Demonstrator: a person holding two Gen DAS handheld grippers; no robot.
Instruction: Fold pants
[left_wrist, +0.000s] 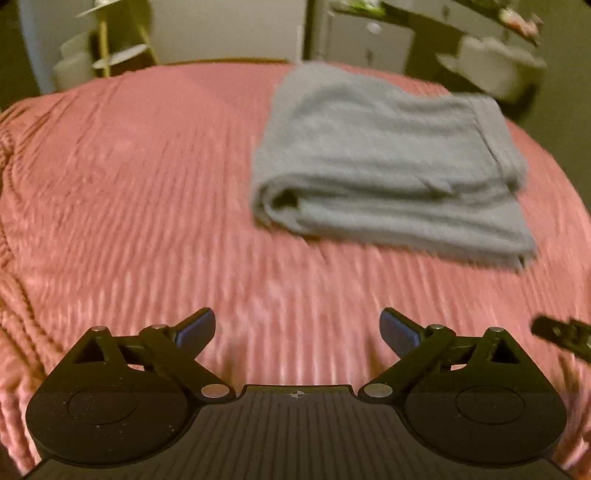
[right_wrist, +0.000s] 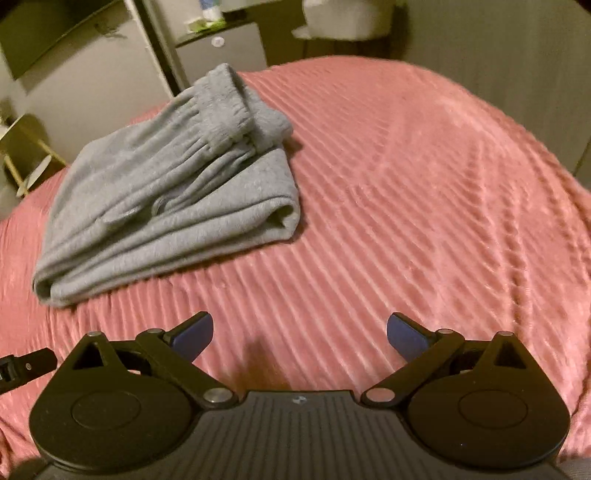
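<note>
Left wrist view: left tongs (left_wrist: 297, 329) spread wide, nothing betw. the blue pads (left_wrist: 195, 326), hovering over the pink ribbed bedspread (left_wrist: 147, 177). Grey pants (left_wrist: 388, 166) lie folded in a stack on the bed, ahead & to the right, well apart from the tongs. Pic is blurred. A black piece of the other tool shows at the right edge.

Right wrist view: right tongs (right_wrist: 300, 332) also released, pads apart, empty, above the bedspread (right_wrist: 424, 184). Folded pants (right_wrist: 166, 192) sit ahead-left, elastic waistband (right_wrist: 225, 107) on top at the far end, rounded fold facing right. Cabinets (right_wrist: 221, 48) beyond the bed.
</note>
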